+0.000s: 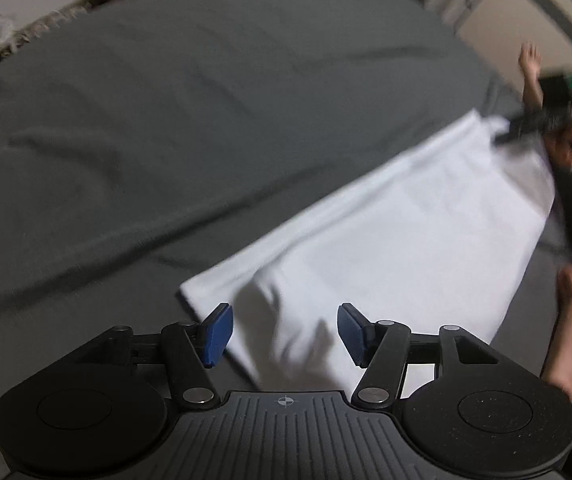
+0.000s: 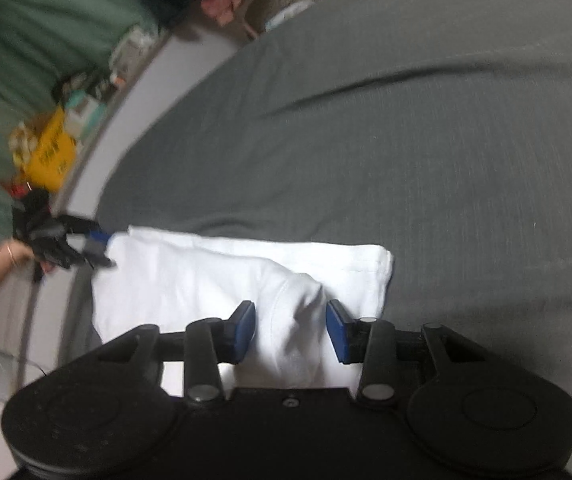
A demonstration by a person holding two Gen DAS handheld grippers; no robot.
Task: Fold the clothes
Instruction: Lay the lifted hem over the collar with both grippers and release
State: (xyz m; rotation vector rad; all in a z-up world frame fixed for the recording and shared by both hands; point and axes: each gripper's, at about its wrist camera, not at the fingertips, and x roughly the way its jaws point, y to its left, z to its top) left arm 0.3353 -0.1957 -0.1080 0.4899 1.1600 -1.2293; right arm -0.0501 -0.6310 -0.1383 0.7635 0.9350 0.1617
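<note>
Both claws [image 1: 282, 334] [image 2: 289, 330] agape over white garment [image 1: 385, 232] edges, bedsheet [image 1: 206, 120] beyond.

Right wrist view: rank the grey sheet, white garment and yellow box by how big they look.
1. Grey sheet, largest by far.
2. White garment.
3. Yellow box, smallest, though it sits farther away, so its true size is unsure.

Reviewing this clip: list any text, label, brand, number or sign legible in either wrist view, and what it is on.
Nothing can be read.
Yellow box on the cluttered ledge: dark print, too blurred to read.
Other packages beside it: blurred, unreadable.
Left gripper body: only a crosshair mark, no letters.
White garment and grey sheet: no print visible.
</note>
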